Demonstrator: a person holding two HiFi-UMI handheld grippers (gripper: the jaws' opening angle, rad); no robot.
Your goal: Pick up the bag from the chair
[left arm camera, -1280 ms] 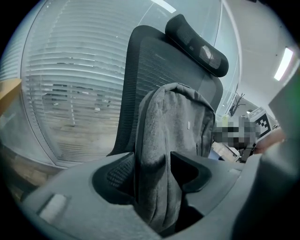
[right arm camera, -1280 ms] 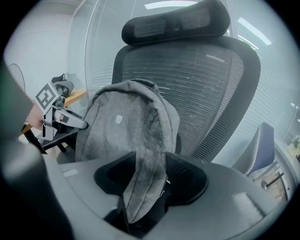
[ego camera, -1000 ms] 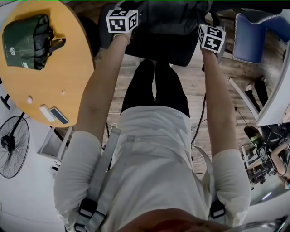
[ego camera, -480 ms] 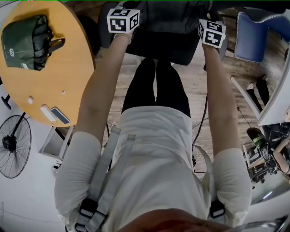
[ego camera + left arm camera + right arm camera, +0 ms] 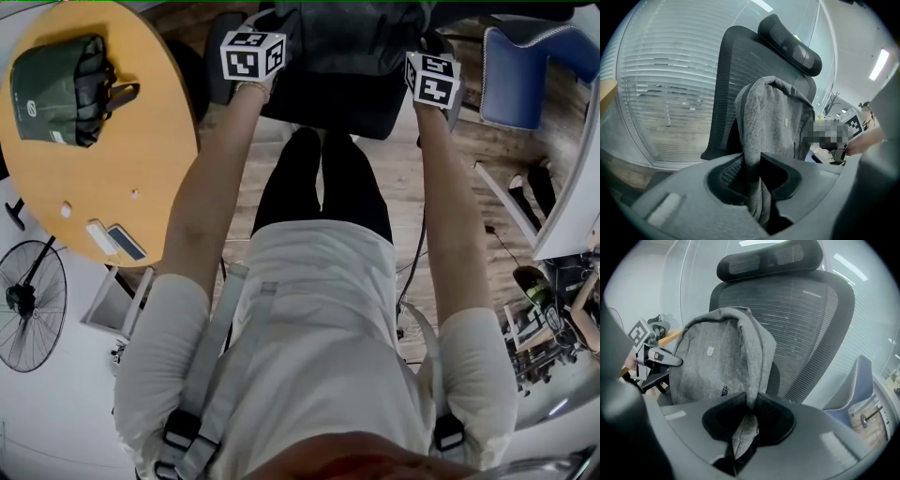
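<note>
Chair (image 5: 811, 324); left gripper (image 5: 752, 159), right gripper (image 5: 751, 401) just closing, seemingly on bag (image 5: 717, 366)

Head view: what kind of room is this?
Probably an office: there is a black mesh office chair with a headrest, a round wooden table and a black standing fan.

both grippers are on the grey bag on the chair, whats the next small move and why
Probably a short, even lift with both hands. The left gripper and right gripper have just been closing, and each now pinches a fold of the grey bag between its jaws, while the bag leans on the chair back. A small lift would test both grips.
</note>
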